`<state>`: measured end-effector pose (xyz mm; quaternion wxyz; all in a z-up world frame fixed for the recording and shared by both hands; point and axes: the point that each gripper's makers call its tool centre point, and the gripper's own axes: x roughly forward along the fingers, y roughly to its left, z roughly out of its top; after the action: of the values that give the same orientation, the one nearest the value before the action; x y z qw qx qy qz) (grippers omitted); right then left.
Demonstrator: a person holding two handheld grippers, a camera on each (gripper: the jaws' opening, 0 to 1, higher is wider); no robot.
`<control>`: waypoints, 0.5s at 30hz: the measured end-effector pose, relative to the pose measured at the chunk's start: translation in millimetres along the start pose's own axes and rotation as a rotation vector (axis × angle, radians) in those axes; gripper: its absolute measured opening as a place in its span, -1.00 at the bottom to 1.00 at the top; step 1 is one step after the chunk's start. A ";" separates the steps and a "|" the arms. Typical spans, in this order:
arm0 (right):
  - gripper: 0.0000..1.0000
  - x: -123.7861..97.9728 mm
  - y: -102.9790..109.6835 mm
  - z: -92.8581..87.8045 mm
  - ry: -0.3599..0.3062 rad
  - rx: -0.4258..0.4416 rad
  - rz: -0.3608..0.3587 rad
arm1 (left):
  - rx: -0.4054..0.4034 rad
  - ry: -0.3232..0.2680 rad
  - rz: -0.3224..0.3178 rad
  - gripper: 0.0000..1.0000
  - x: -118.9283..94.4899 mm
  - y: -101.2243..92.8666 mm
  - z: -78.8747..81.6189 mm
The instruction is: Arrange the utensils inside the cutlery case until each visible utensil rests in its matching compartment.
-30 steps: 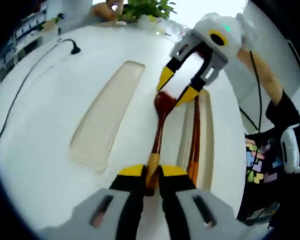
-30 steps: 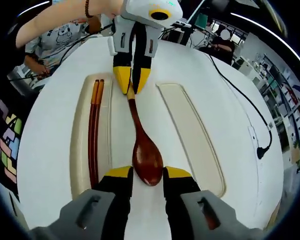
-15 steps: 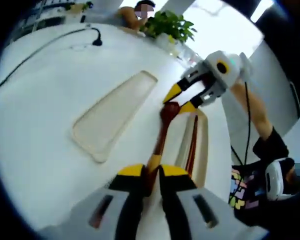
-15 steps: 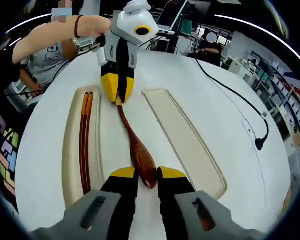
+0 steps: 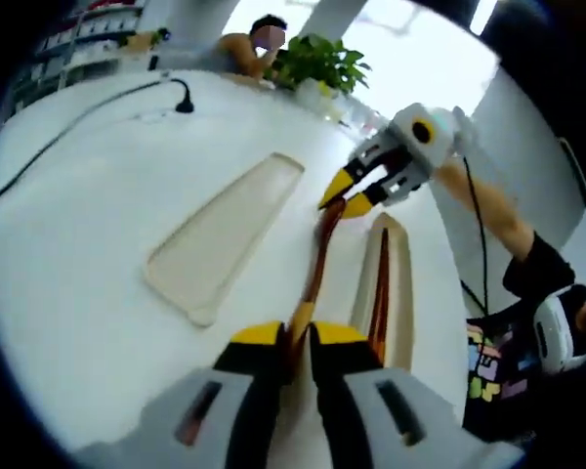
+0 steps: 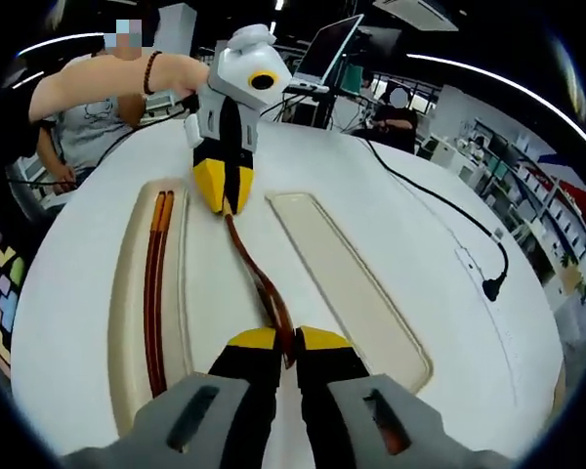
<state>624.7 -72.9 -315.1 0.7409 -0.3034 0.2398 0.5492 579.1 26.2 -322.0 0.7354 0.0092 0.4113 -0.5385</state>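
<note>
On the white table [image 6: 449, 293], left of the right claw [image 6: 284, 339] in the right gripper view, sits a long tray [image 6: 127, 293] with the brown chopsticks [image 6: 154, 293] lying inside it. That part looks done.

Next comes the wooden spoon [image 6: 259, 283]. It lies between the two trays, not inside either one. It is turned up on its edge. The right claw is pinched nearly closed on the spoon's bowl end. Far ahead of that claw, the left claw [image 6: 223, 186] is pinched on the thin handle end. So both claws have hold of the same spoon.

Just to the right of the spoon is the empty tray [image 6: 347, 283]. I think the spoon belongs there, so that step is left to do.

In the left gripper view, the empty tray [image 5: 225, 234] is to the left of the left claw [image 5: 293, 337]. The spoon [image 5: 317, 264] runs straight ahead from the claw. The chopstick tray [image 5: 396, 293] is close on the right, with the chopsticks [image 5: 381, 293] in it. The right claw [image 5: 356, 191] grips the spoon's far end.
</note>
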 end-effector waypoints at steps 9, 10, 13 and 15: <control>-0.91 0.1 0.3 0.5 -0.045 0.047 -0.039 | 0.173 -0.023 0.072 -0.80 -1.5 14.9 9.5; -0.91 0.2 0.4 0.4 -0.048 0.046 -0.040 | 0.161 -0.030 0.088 -0.80 -1.7 16.7 10.9; -0.91 -0.4 0.6 -0.2 -0.078 0.038 -0.040 | 0.191 -0.041 0.109 -0.80 -3.1 22.1 14.1; -0.91 -0.2 0.6 0.2 -0.088 0.060 -0.040 | 0.203 -0.056 0.120 -0.80 -3.9 24.0 15.3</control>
<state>624.1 -72.8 -314.9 0.7702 -0.2612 0.2172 0.5398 607.0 32.4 -319.8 0.7728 0.0934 0.3325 -0.5324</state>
